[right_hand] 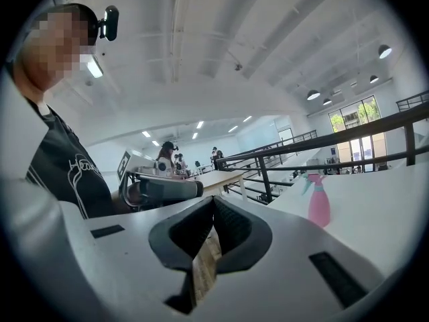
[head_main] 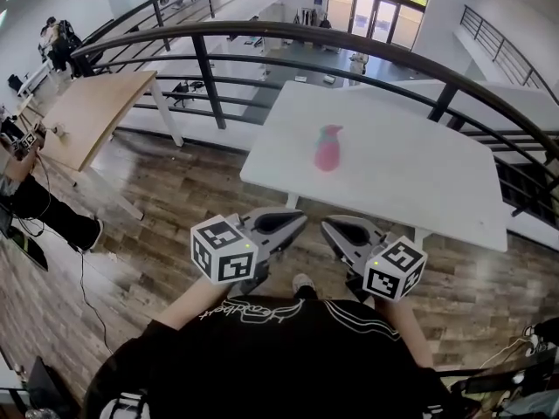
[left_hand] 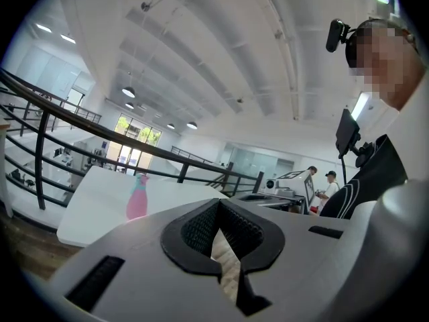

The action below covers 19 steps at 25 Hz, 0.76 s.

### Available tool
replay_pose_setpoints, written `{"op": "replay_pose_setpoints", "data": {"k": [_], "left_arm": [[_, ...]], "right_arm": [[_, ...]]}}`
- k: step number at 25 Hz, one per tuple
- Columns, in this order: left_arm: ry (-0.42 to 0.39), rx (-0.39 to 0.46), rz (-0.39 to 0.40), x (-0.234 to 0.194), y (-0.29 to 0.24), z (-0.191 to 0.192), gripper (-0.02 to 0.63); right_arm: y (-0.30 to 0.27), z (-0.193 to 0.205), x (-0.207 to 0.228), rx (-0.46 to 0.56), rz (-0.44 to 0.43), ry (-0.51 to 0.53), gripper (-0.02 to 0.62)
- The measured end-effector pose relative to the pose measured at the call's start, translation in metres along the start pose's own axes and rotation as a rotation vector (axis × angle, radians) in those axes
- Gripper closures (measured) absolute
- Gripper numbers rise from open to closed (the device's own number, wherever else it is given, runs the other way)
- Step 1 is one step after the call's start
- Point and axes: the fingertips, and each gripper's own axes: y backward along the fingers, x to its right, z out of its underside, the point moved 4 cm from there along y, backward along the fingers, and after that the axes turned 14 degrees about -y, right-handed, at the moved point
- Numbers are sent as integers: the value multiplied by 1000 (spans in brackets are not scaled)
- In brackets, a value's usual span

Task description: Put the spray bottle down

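The pink plastic spray bottle (head_main: 327, 147) stands upright near the middle of the white rectangular table (head_main: 419, 182), well apart from my left gripper (head_main: 293, 220) and right gripper (head_main: 334, 228), which I hold side by side off the table's near edge, both clenched on nothing.

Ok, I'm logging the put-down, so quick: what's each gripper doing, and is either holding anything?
Left gripper: closed, holding nothing.
Right gripper: closed, holding nothing.
The spray bottle stands on the white table, clear of both.
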Motion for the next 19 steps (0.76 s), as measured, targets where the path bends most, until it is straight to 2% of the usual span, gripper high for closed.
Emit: {"op": "replay_pose_setpoints", "data": {"k": [14,19], "left_arm": [[30,4,27,9,15,8,598],[30,8,35,9,18,3,598]], "right_arm": [[4,16,-18,9,47,-25,579],[4,10,-23,16,58,-19,579]]}}
